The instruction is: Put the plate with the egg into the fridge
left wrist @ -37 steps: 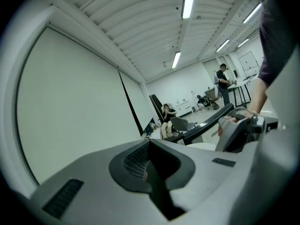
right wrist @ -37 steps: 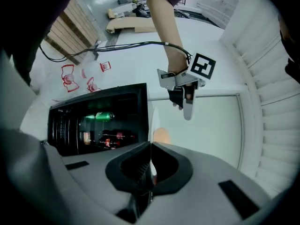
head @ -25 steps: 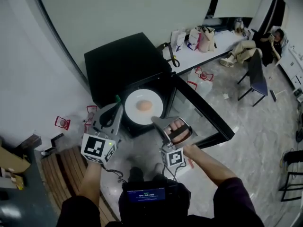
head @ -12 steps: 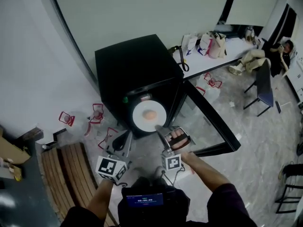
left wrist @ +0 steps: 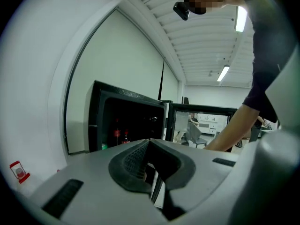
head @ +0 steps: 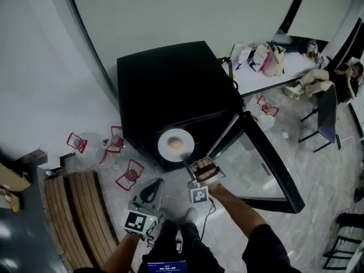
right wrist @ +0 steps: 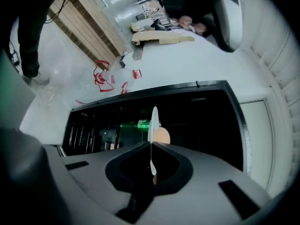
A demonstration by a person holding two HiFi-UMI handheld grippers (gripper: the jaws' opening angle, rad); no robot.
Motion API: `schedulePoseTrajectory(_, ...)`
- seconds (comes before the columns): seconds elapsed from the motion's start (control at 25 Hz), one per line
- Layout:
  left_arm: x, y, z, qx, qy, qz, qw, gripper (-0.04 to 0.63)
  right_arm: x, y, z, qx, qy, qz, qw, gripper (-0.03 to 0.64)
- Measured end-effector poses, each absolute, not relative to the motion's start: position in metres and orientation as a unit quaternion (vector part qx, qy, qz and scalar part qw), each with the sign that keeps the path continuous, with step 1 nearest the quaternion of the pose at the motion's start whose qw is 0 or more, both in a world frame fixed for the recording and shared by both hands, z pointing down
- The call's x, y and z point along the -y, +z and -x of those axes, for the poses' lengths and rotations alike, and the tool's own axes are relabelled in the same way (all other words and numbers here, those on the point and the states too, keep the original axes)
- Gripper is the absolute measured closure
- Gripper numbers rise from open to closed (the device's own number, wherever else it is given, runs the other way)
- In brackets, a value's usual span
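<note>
A white plate [head: 175, 144] with a fried egg [head: 176, 144] on it hangs level at the mouth of the open black fridge [head: 170, 84]. My right gripper [head: 185, 159] is shut on the plate's near rim. In the right gripper view the plate [right wrist: 153, 121] shows edge-on between the shut jaws of my right gripper [right wrist: 151, 143], with the egg [right wrist: 162, 136] beside it and the dark fridge inside behind. My left gripper [head: 151, 193] hangs low and to the left, away from the plate. The left gripper [left wrist: 149, 142] is shut with nothing in it.
The fridge's glass door [head: 264, 164] stands open to the right. Bottles [left wrist: 120, 136] stand inside, one of them green [right wrist: 142, 124]. Red wire items [head: 129, 175] lie on the floor at left, beside a wooden slatted bench [head: 71, 209]. A table with bags [head: 267, 61] and a seated person [head: 330, 75] are at the back right.
The right gripper has carried the plate forward to the fridge opening. The left gripper, which was beside the plate's left edge, has dropped back and down away from it.
</note>
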State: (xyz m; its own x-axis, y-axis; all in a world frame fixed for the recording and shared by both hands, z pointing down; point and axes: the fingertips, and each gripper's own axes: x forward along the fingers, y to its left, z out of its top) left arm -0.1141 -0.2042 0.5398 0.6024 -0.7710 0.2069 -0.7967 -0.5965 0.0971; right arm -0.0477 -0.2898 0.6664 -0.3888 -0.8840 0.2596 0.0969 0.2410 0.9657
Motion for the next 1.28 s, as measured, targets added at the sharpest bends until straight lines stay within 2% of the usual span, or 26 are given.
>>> schedulePoseTrajectory(0.48, 0.227, 0.631, 0.148, 0.48, 0.088, -0.864, 0.123, 0.586, 0.391, 0.78, 0.047, 0.617, -0.54, -0.271, 0.504, 0.598)
schedulePoseTrajectory(0.76, 0.228, 0.647, 0.153, 0.491, 0.098, -0.855, 0.134, 0.586, 0.41, 0.794, 0.046, 0.613, -0.55, -0.256, 0.505, 0.598)
schedulePoseTrajectory(0.84, 0.228, 0.647, 0.151, 0.492, 0.099, -0.854, 0.137, 0.586, 0.408, 0.805, 0.044, 0.634, -0.519, -0.234, 0.524, 0.598)
schedulePoseTrajectory(1.0, 0.226, 0.643, 0.147, 0.49, 0.102, -0.854, 0.143, 0.586, 0.389, 0.84, 0.041, 0.713, -0.381, -0.152, 0.569, 0.595)
schedulePoseTrajectory(1.16, 0.226, 0.642, 0.149, 0.49, 0.099, -0.856, 0.131, 0.586, 0.406, 0.824, 0.047, 0.717, -0.39, -0.164, 0.553, 0.589)
schedulePoseTrajectory(1.28, 0.225, 0.641, 0.15, 0.494, 0.098, -0.853, 0.137, 0.586, 0.409, 0.828, 0.045, 0.727, -0.363, -0.144, 0.565, 0.541)
